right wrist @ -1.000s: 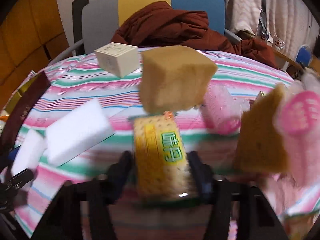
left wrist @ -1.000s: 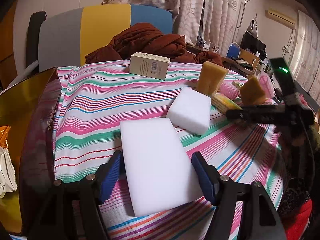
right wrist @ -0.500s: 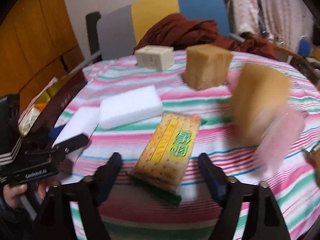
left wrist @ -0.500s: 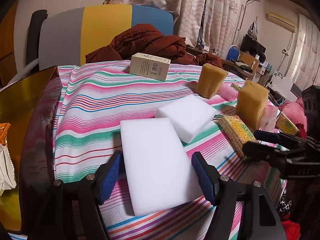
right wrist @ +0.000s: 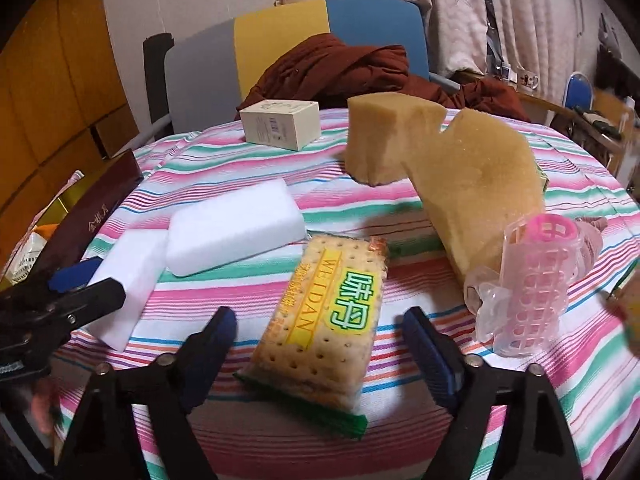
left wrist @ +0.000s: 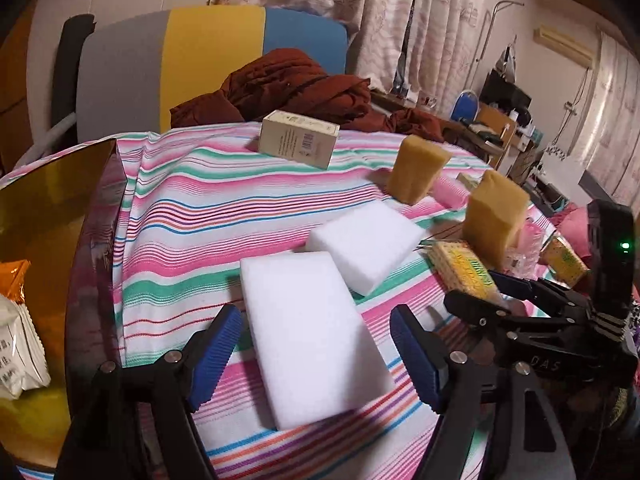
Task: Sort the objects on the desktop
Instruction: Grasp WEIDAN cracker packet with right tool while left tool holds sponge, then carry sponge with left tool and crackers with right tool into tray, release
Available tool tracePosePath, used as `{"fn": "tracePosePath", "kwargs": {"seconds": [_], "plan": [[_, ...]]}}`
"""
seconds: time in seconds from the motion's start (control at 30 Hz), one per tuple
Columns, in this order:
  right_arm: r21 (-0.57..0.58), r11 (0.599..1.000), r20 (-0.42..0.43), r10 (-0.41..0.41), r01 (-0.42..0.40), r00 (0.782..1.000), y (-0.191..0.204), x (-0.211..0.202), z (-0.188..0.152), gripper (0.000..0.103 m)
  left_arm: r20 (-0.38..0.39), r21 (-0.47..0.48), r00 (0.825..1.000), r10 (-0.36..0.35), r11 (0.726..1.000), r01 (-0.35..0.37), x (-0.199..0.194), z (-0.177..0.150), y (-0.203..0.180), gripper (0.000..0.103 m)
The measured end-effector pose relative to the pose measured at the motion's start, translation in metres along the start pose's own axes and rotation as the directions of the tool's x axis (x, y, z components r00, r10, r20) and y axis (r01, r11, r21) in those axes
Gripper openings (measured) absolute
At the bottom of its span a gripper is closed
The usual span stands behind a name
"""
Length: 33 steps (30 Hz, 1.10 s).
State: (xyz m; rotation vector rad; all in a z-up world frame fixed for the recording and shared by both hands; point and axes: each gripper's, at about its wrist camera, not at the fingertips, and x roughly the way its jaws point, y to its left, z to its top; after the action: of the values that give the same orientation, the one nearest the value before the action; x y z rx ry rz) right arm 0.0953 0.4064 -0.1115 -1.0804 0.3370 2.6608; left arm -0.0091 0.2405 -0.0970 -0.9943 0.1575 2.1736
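Note:
My left gripper (left wrist: 316,354) is open and low over the striped cloth. A flat white sponge (left wrist: 312,332) lies between its blue fingers, touching neither. A second white sponge (left wrist: 366,246) lies just beyond it. My right gripper (right wrist: 320,356) is also open, and a yellow cracker pack (right wrist: 324,328) lies on the cloth between its fingers. Two tan sponges (right wrist: 388,140) (right wrist: 480,188) stand behind the pack. A pink hair roller in clear plastic (right wrist: 528,288) sits to its right. A cream box (left wrist: 298,142) rests at the far side.
A gold-lined box with a dark red wall (left wrist: 92,216) holds snack packets (left wrist: 16,352) at the left edge. Another yellow pack (left wrist: 564,258) lies at the far right. A chair with brown clothing (left wrist: 288,88) stands behind the table.
The right gripper let go of the cracker pack, opened and drew back; the pack now lies on the cloth. The left gripper has stayed around the white sponge.

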Motion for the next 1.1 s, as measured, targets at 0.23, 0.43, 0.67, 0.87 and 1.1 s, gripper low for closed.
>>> {"fn": "tracePosePath", "kwargs": {"seconds": [0.23,0.43,0.67,0.87,1.1], "plan": [[-0.002,1.0,0.003,0.006,-0.006,1.0,0.0,0.004,0.001,0.076,-0.054,0.011,0.996,0.067,0.998,-0.067,0.014,0.003,-0.001,0.079],[-0.006,1.0,0.012,-0.004,0.004,1.0,-0.001,0.004,0.0,0.073,-0.035,0.03,0.995,0.093,0.995,-0.092,0.014,-0.003,-0.004,0.076],[-0.042,0.998,0.03,-0.048,0.05,0.998,0.003,-0.002,-0.006,0.053,-0.017,0.015,0.997,0.069,0.998,-0.069,0.006,-0.007,-0.005,0.066],[0.011,1.0,0.021,0.006,-0.006,1.0,-0.002,-0.012,-0.01,0.05,0.018,-0.015,0.999,0.033,0.999,-0.032,-0.008,-0.01,-0.002,0.066],[0.253,0.946,0.012,0.208,-0.205,0.978,-0.032,-0.028,-0.017,0.049,0.056,-0.019,0.998,-0.004,1.0,0.005,-0.025,-0.01,-0.003,0.066]]}}
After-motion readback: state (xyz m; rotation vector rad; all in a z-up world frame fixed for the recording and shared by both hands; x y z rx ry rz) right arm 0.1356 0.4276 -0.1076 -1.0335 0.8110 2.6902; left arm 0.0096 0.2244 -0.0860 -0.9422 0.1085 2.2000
